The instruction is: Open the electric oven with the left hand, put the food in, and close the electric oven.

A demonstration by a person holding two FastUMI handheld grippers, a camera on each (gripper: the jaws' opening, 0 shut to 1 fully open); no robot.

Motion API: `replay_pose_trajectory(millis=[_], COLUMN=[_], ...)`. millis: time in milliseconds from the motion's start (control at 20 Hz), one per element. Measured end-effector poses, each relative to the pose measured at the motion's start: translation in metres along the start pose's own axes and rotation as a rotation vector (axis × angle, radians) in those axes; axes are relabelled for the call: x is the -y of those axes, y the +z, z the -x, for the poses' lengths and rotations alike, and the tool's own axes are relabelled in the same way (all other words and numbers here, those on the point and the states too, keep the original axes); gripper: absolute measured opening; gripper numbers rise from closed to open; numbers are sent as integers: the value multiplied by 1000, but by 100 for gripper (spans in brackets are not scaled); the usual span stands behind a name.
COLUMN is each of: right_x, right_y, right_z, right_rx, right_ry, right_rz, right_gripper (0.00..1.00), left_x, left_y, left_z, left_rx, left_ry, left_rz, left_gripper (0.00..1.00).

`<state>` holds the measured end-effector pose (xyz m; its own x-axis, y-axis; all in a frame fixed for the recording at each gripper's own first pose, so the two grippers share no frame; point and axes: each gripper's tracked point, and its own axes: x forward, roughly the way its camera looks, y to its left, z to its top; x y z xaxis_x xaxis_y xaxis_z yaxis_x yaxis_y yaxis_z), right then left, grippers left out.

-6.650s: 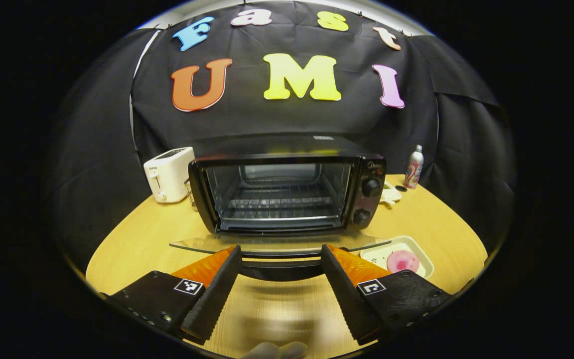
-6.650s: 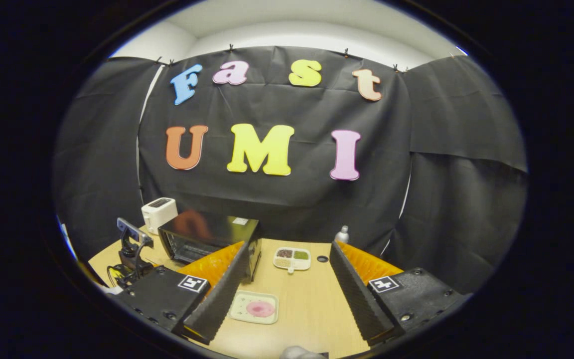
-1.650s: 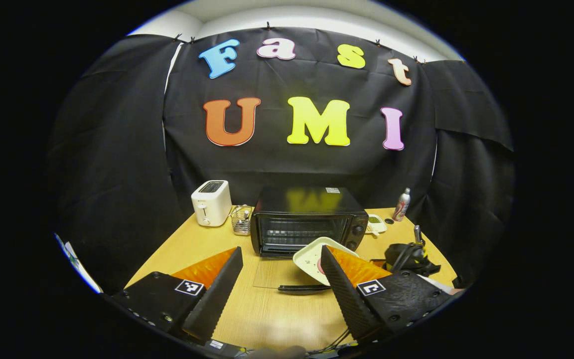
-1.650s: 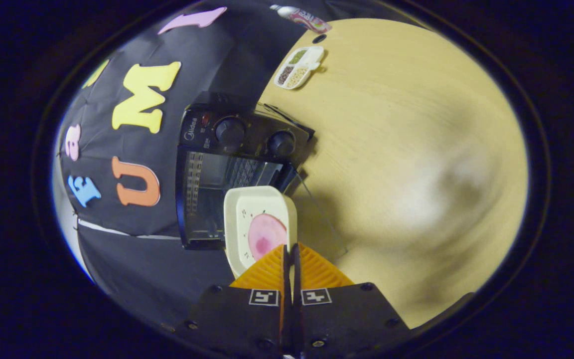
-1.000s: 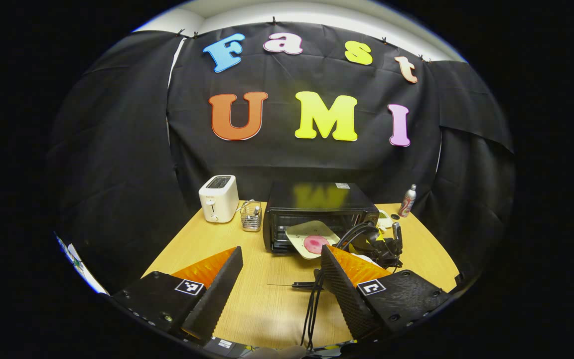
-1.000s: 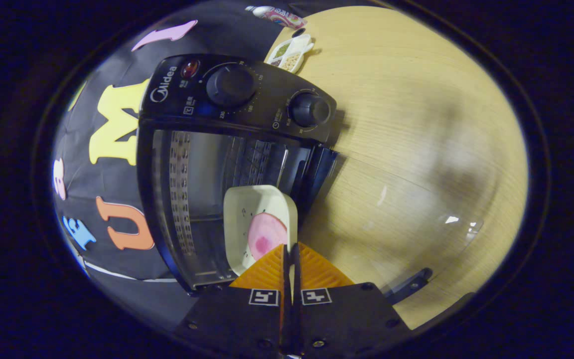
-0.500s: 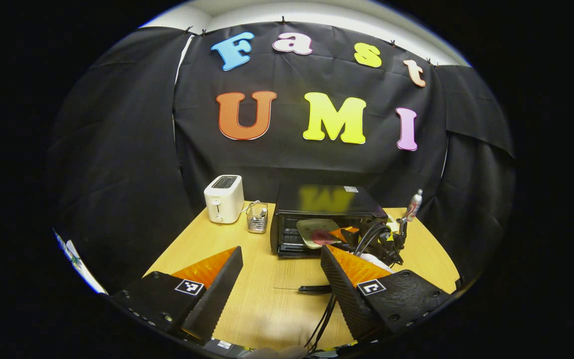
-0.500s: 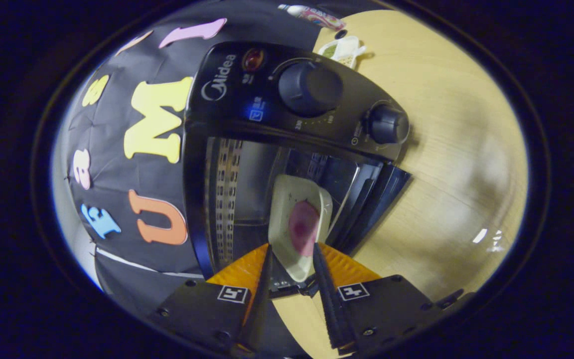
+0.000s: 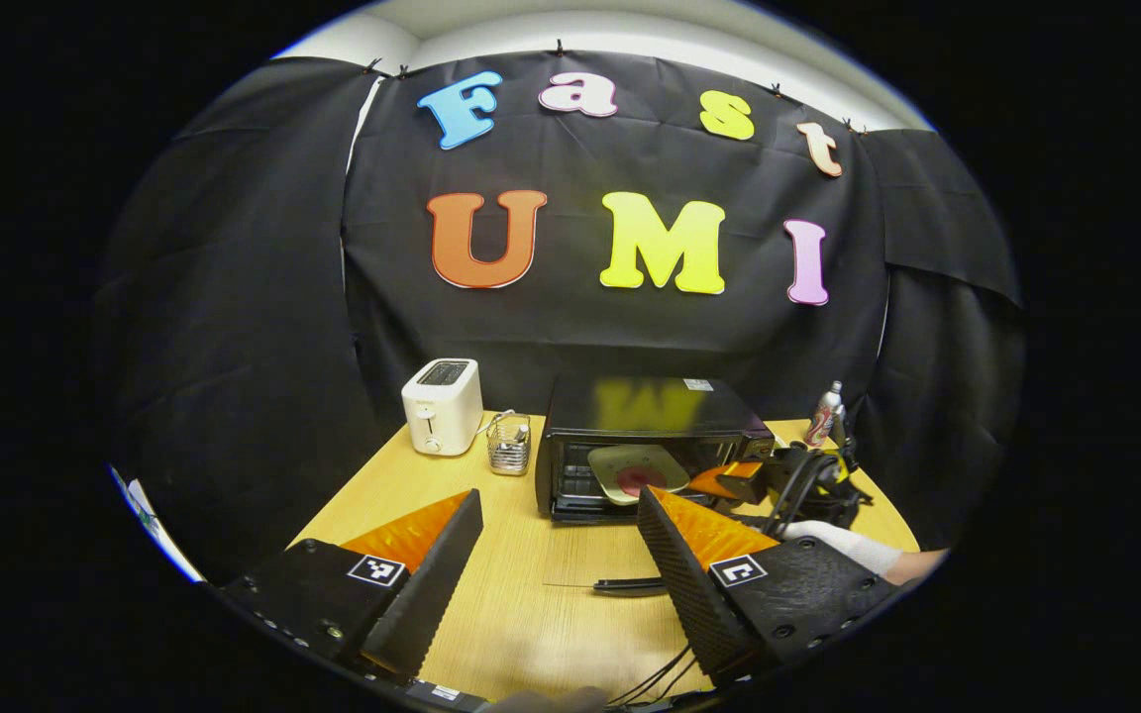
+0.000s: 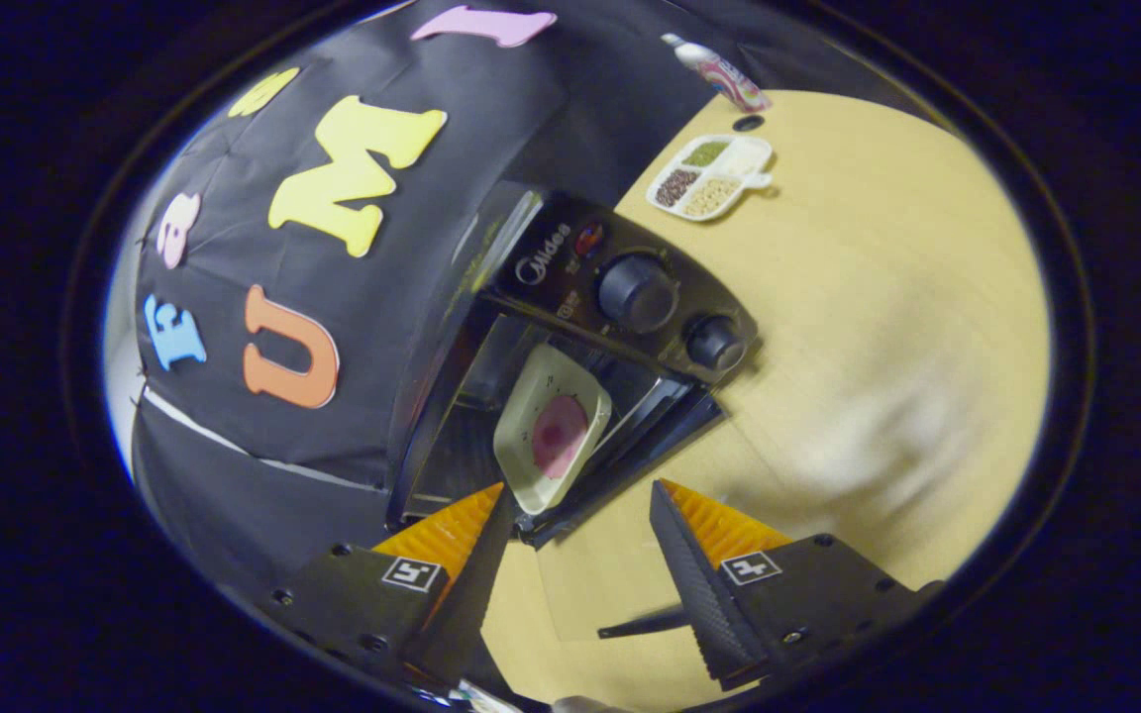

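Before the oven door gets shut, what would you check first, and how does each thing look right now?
1. Food in the oven: ok. The cream tray with the pink food sits inside the oven.
2. Right tongs let go: ok, fingers apart, not touching the tray.
3. Right tongs out of the door's path: not ok, they sit just in front of the opening, over the door.
4. Tray fully past the door line: cannot tell from this angle.
5. Door state: still open, lying flat on the table.
6. Left tongs ready: ok, open, holding nothing, back from the door handle.
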<state>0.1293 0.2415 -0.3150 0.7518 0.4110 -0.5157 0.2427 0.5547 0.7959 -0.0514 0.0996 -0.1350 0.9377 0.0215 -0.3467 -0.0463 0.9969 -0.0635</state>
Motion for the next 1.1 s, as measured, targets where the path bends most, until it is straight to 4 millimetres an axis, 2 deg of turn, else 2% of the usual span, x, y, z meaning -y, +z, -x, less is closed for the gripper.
replay_pose_trajectory(millis=[100,150,200,250,300,450,500,550,600,800,900,950,1000,1100], right_x=[7,7,11,13,16,30,34,35,38,40,37,36,33,31], right_y=[14,18,23,28,34,52,58,64,70,92,102,105,110,113], right_z=[27,41,54,66,79,107,118,129,140,183,202,210,216,232], right_rx=[35,51,61,75,95,158,178,194,224,304,344,356,368,376], right_ry=[-31,-38,-51,-60,-69,-99,-110,-119,-135,-173,-192,-202,-203,-218], right_rz=[77,125,176,226,272,394,436,480,513,671,755,792,818,855], right_gripper=[90,82,82,84,92,90,92,92,92,92,95,92,95,94], left_x=[4,5,7,9,11,18,18,20,24,38,44,47,51,58], left_y=[-3,-4,-5,-5,-7,-12,-14,-16,-18,-38,-50,-58,-66,-82], left_z=[-2,-3,-4,-3,-4,-10,-13,-15,-17,-27,-30,-33,-35,-38], left_rx=[7,7,10,14,13,10,12,11,15,-1,-15,-26,-40,-67], left_ry=[-5,-7,-11,-14,-19,-29,-27,-29,-36,-53,-58,-61,-67,-77], left_rz=[3,4,6,7,7,-7,-13,-23,-27,-15,-14,-16,-18,-19], left_gripper=[96,96,96,96,96,95,100,95,96,95,96,96,96,96])
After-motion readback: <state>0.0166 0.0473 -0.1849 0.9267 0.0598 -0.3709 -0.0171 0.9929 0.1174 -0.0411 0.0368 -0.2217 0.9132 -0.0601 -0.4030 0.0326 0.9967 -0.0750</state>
